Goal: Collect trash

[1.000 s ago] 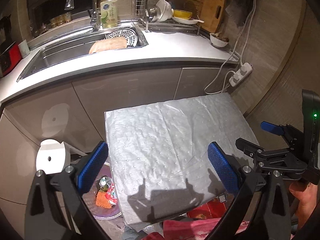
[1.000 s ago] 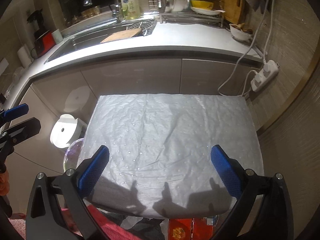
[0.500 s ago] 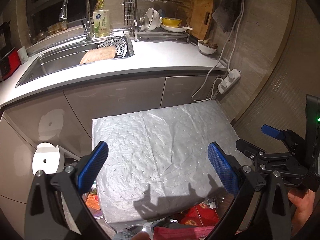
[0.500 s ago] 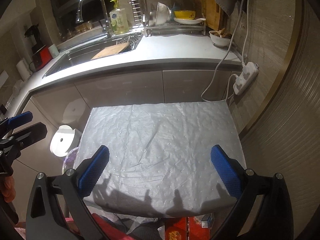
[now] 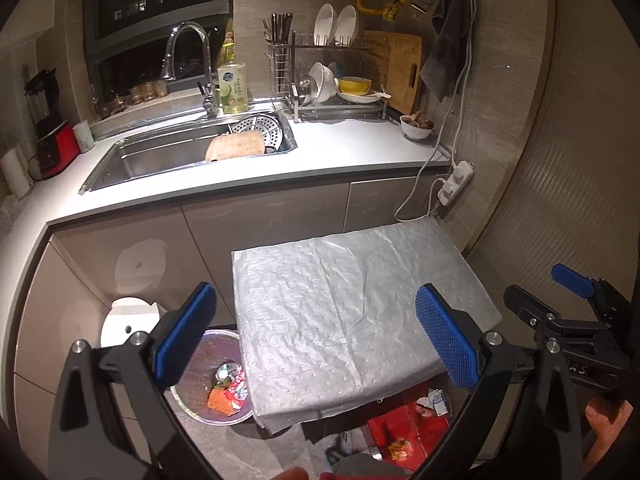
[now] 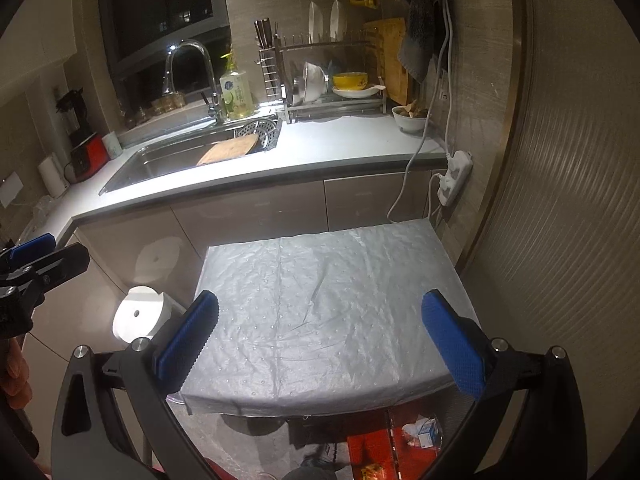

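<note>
Crumpled wrappers [image 5: 230, 390] in bin [image 5: 192, 398], below left gripper [image 5: 316, 336]

dark window [image 5: 160, 12] | white counter [image 5: 340, 148]; steel sink [image 5: 160, 156] | beige cabinets [image 6: 248, 212] | grey floor [image 5: 248, 452]

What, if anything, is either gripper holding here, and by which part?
Nothing is held. The left gripper and right gripper are both wide open above the covered table, with nothing between their blue pads.
</note>
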